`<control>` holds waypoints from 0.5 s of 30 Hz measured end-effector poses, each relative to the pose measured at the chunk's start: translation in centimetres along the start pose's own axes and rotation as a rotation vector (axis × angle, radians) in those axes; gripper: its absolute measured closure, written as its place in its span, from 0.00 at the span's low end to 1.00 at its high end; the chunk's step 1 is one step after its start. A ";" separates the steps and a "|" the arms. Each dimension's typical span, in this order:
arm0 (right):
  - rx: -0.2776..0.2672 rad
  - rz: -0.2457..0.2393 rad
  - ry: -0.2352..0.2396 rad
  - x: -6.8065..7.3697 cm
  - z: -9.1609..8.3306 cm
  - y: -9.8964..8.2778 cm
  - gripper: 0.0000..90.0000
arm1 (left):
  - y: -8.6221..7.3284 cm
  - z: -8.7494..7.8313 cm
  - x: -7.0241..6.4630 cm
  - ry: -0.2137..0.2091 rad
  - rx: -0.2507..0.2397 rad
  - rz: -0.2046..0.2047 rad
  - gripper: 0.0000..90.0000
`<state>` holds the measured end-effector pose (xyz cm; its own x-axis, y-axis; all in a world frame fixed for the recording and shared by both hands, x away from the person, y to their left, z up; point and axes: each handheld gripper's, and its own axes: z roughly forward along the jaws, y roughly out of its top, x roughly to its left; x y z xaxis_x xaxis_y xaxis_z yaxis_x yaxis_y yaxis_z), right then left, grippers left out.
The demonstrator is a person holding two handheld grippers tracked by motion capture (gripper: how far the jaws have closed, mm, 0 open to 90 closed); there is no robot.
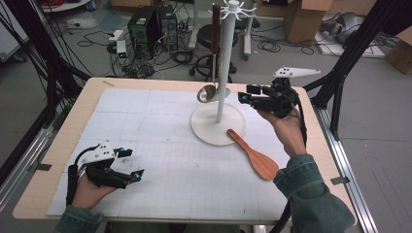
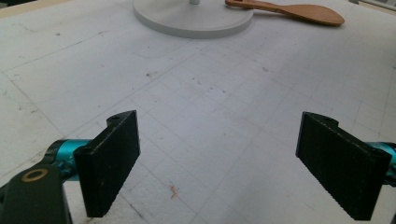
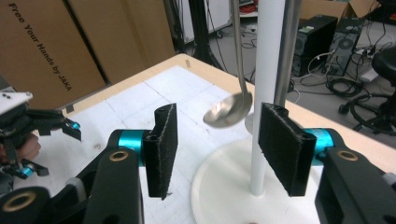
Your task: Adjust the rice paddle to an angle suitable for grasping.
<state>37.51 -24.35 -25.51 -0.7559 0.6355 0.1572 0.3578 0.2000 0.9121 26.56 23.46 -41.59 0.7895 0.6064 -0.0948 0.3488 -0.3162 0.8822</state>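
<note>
Cardboard boxes, computer towers and cables crowd the floor behind the desk (image 1: 58,145). A ladle (image 1: 210,73) is seen hanging on the white rack (image 1: 221,97), its bowl low beside the pole. The right gripper (image 1: 248,94) is held near it, fingers (image 3: 163,144) spread, nothing between them. The left gripper (image 1: 132,165) rests apart, fingers wide, empty. Judged step: hanging done. Next, the wooden spatula (image 1: 255,156) by the base is likely to be fetched, calling for a low, level pinch on the handle.

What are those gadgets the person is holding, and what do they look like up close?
Each hand holds a black gripper: left gripper, right gripper. Both have flat ribbed black pads, turquoise collars, brass rings, a pale three-cornered top plate and a trailing black cable. The sleeves are blue-green denim.
</note>
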 end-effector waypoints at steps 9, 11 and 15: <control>0.034 0.008 -0.006 -0.1 0.0 -3.1 0.50 | -0.1 0.0 -0.1 0.009 0.007 -0.006 0.15; 0.046 0.012 -0.007 -0.3 0.0 -3.9 0.50 | -0.1 0.0 -0.1 0.012 0.007 -0.006 0.15; 0.064 0.017 -0.022 -0.5 0.1 -5.5 0.50 | -0.1 0.0 -0.1 0.016 0.007 -0.009 0.15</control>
<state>35.99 -25.71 -30.62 -0.7375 0.6554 0.1631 0.4052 0.2361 0.8832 26.44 23.47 -41.67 0.7785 0.6204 -0.0952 0.3593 -0.3161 0.8780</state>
